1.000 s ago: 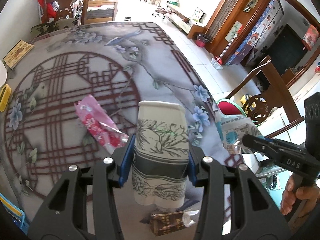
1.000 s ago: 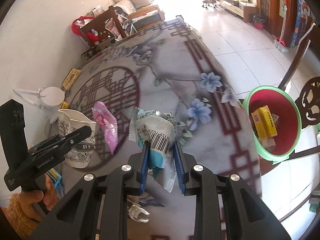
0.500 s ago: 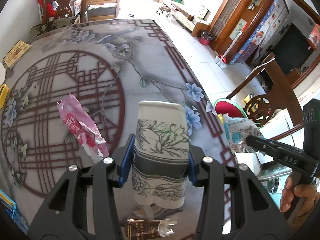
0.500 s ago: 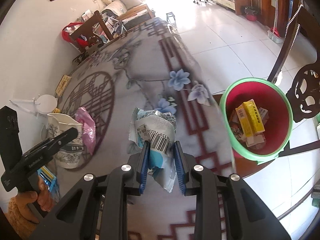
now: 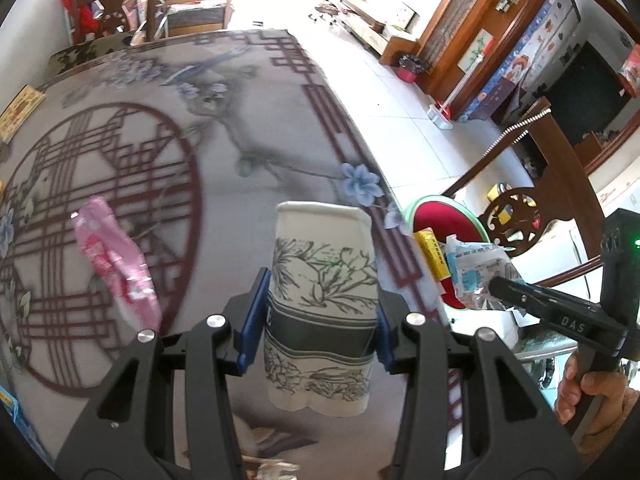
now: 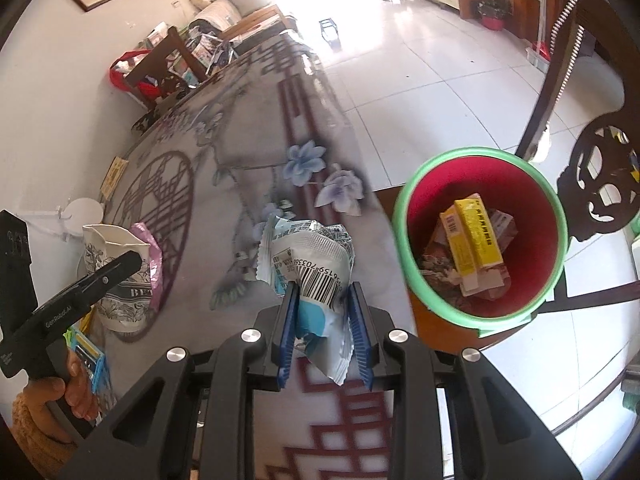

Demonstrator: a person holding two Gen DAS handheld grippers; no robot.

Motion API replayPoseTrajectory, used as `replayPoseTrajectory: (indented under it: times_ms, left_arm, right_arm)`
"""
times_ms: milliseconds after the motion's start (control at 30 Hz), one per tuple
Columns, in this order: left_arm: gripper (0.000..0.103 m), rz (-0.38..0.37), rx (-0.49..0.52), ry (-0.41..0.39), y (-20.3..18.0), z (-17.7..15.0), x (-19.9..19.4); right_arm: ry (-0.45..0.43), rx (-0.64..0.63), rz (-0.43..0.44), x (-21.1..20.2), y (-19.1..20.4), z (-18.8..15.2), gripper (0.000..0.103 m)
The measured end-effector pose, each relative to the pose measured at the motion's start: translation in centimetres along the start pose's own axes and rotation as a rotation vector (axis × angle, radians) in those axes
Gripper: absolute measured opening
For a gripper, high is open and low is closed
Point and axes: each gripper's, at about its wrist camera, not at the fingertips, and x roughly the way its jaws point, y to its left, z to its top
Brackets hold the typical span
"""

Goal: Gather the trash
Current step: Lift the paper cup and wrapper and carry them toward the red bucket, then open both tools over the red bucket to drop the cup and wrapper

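Red inside and mint green at the rim, the trash bin (image 6: pixel 480 322) stands on the floor just past the table (image 5: pixel 256 92) edge, to the right of both tools. It already holds a yellow box (image 6: pixel 474 236) and some crumpled packaging.

My right gripper (image 6: pixel 324 320) has its blue-padded fingers (image 6: pixel 289 320) pinched narrowly on a crinkled silver-and-blue wrapper (image 6: pixel 308 256) with a barcode facing up. The wrapper hangs above the table near its edge, not yet over the bin.

My left gripper (image 5: pixel 316 320) has its fingers closed around a paper cup (image 5: pixel 324 280) printed with ink-drawn flowers. The cup is squeezed flat at the sides, upright, and lifted clear of the table. It sits further from the bin than the wrapper does.

A pink wrapper (image 5: pixel 114 264) lies loose on the patterned table to the left of the cup, so I judge there is more to gather.

I take the step in hand to be carrying both pieces to the bin. To do it well, I would move the right tool across until the wrapper is well inside the green rim before letting the fingers part, since a light foil packet can drift or cling to a pad. The cup should follow, lowered near the opening, keeping the two tools apart so they do not knock. A chair back (image 6: pixel 600 184) stands close behind the bin, so I would approach from the table side.
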Motion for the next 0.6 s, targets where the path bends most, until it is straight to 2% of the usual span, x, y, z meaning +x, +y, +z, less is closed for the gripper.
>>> replayPoseTrajectory:
  times_ms: [200, 600]
  left_arm:
    - [0.043, -0.045, 0.049, 0.015, -3.9, 2.0, 2.3]
    - [0.043, -0.167, 0.221, 0.068, -15.1, 6.7, 8.4]
  right_arm:
    - [-0.022, 0.052, -0.032, -1.3, -3.7, 0.8, 0.026]
    - [-0.062, 0.213, -0.107, -3.0, -12.5, 2.1, 0.027]
